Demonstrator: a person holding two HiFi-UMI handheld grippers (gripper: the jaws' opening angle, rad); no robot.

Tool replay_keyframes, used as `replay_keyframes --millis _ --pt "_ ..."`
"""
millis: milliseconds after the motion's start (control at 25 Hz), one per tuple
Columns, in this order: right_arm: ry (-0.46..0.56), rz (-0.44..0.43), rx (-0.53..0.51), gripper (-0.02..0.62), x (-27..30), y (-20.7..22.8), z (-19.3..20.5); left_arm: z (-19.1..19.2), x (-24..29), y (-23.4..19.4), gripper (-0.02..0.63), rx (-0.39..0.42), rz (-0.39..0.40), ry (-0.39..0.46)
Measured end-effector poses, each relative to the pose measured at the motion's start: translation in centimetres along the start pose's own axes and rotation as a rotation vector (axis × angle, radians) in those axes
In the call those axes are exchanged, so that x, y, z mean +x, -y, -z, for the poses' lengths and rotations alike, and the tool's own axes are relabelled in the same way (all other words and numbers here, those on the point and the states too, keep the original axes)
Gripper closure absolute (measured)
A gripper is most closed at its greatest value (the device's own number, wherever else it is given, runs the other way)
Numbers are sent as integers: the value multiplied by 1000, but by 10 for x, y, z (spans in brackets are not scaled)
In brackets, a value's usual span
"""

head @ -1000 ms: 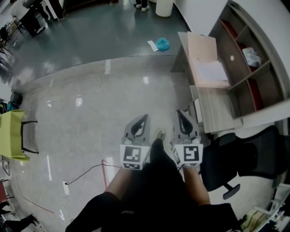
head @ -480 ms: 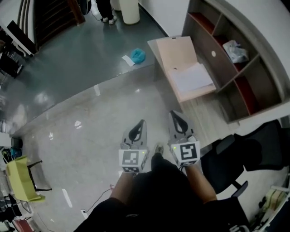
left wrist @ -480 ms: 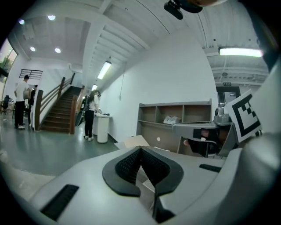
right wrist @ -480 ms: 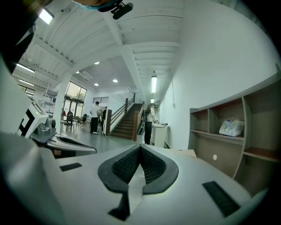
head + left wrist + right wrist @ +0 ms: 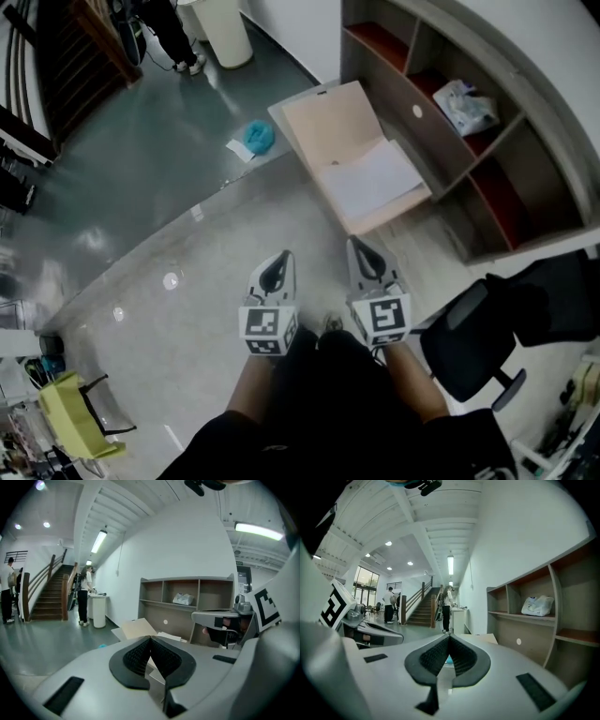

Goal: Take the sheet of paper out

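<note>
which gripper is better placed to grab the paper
Right, likely: the right gripper points almost straight at the paper in the head view, while the left gripper sits further aside. Both are shut and short of it.

White paper, tan folder — grey floor

My head camera looks steeply down from above onto the floor, with the left gripper and right gripper low in mid-frame and the shelf unit at upper right. Each gripper camera rides just behind its own jaws, facing roughly level: the left sees the shelves from farther off, the right from close alongside. All three share the shelves and white bag — both gripper views also share the staircase.
</note>
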State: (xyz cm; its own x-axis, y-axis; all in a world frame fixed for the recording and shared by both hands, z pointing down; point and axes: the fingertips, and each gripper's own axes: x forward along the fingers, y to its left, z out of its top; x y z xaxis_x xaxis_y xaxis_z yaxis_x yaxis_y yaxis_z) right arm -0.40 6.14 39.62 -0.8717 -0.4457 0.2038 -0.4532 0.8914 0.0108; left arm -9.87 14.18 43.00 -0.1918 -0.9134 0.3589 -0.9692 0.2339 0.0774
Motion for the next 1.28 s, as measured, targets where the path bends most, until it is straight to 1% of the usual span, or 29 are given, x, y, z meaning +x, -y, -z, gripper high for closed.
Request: replay_keyframes --millis 200,400,520,760,880,1080,1280 --pt "-21 77 21 580 12 29 6 -5 46 8 563 29 89 -31" --pt "-58 185 61 580 29 57 18 -8 89 8 563 72 189 -74" --pt "-82 240 76 580 43 65 22 -10 117 -2 563 81 243 -99" --pt "-132 363 110 580 63 71 30 -18 161 -18 563 116 383 -136" --pt "-135 430 138 580 67 72 31 -23 177 -21 563 118 458 -152" --pt "-168 542 163 580 64 73 34 -21 189 -15 563 153 579 -176" --pt "-199 619 182 580 54 71 42 -12 195 -5 563 146 660 -217"
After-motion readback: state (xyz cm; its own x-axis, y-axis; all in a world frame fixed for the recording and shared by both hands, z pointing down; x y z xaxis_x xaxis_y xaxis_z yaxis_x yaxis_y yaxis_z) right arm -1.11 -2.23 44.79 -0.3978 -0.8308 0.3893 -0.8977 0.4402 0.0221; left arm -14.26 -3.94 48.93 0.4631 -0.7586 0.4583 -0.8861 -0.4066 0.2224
